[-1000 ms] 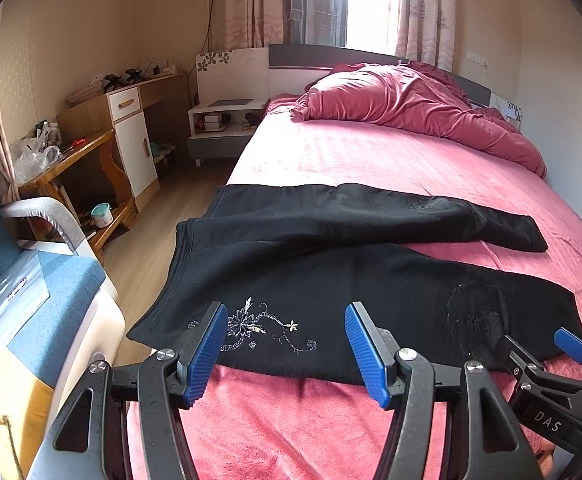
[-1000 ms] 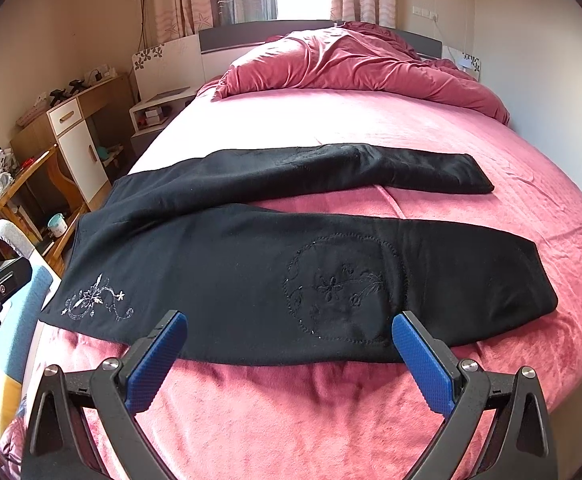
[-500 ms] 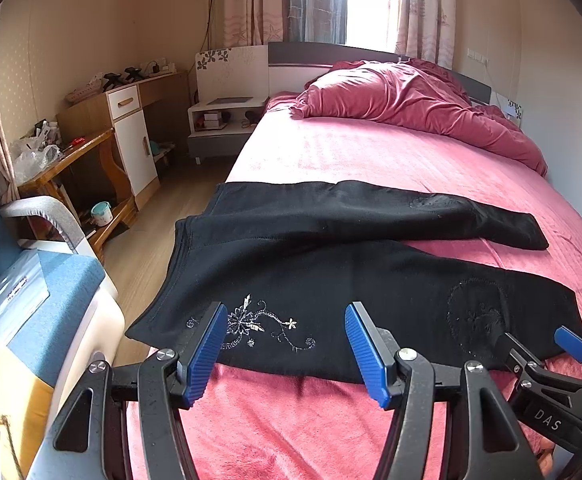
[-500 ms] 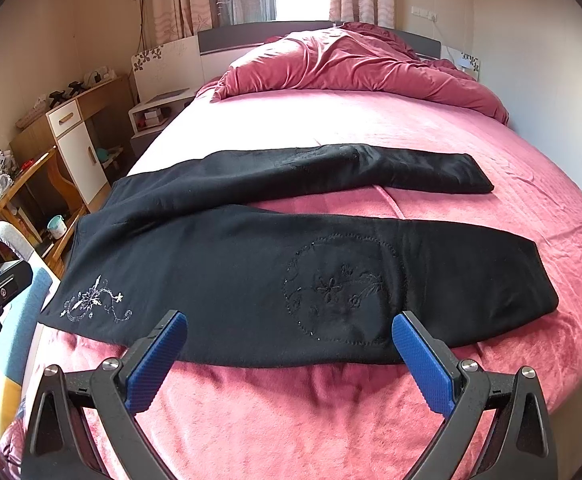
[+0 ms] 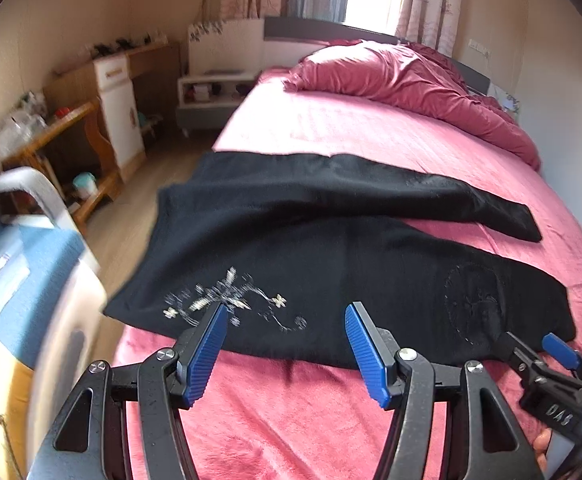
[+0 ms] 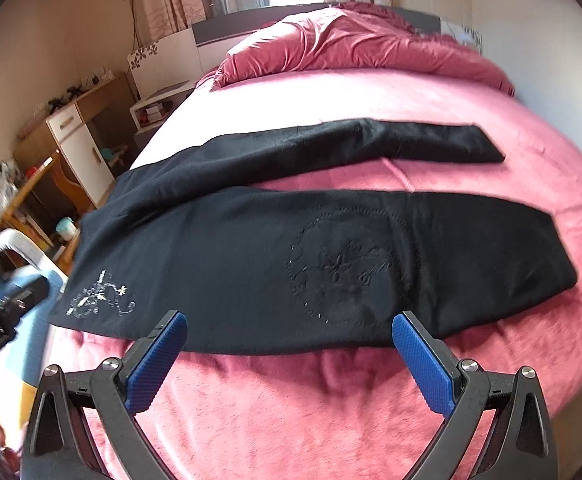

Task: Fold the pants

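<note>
left hand-held gripper (image 5: 285,322) opening (empty), over pants (image 5: 331,248)

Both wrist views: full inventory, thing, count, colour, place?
pants: 1, black, spread flat across the bed, legs apart
white embroidery: 1, on the pants near the waist
bed: 1, pink cover
duvet: 1, dark pink, bunched at the headboard
nightstand: 1, white, beside the bed
desk: 1, wood and white, left wall
left gripper: blue fingers, opening, nothing between
right gripper: blue fingers, open, empty
</note>
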Demonstrator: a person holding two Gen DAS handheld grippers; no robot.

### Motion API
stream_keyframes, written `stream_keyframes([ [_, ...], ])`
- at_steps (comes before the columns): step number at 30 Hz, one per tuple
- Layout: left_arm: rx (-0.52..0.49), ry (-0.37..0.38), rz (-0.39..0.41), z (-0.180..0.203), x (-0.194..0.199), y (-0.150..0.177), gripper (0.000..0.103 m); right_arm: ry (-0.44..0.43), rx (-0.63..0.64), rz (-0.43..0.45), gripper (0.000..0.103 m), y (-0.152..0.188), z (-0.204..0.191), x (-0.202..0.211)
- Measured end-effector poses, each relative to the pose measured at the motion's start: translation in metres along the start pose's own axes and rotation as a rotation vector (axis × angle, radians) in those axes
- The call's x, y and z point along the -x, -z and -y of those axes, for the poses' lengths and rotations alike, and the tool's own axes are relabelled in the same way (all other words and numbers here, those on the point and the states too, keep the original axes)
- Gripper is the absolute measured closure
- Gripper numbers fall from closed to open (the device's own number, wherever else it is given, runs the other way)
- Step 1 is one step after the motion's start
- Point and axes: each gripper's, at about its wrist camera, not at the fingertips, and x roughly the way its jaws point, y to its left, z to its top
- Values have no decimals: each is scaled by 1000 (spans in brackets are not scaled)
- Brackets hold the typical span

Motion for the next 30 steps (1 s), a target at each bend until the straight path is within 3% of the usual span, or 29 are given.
stream_keyframes([
  [4,62,111,-76,-21,-26,8,26,-78,-113,-55,0,8,40,-7],
  [6,114,147,-135,-36,-43,15,26,-63,-184,-86,0,13,72,-8],
  [9,174,138,-169,-57,-57,24,10,-51,-307,-99,0,18,114,-5],
  [13,236,118,-219,-85,-72,31,10,2,-485,-66,1,21,179,2],
  [16,287,91,-244,-104,-81,36,11,7,-630,-46,12,23,224,1],
  [17,308,92,-252,-110,-82,38,11,19,-652,-43,20,23,233,0],
  [18,333,82,-260,-115,-84,40,13,27,-675,-42,29,22,241,-2],
  [22,386,49,-281,-135,-87,45,41,48,-763,-44,32,18,272,-17],
  [27,435,59,-272,-149,-88,45,47,73,-766,-53,37,8,278,-32],
  [30,450,73,-275,-153,-92,44,56,96,-743,-58,38,1,277,-38],
])
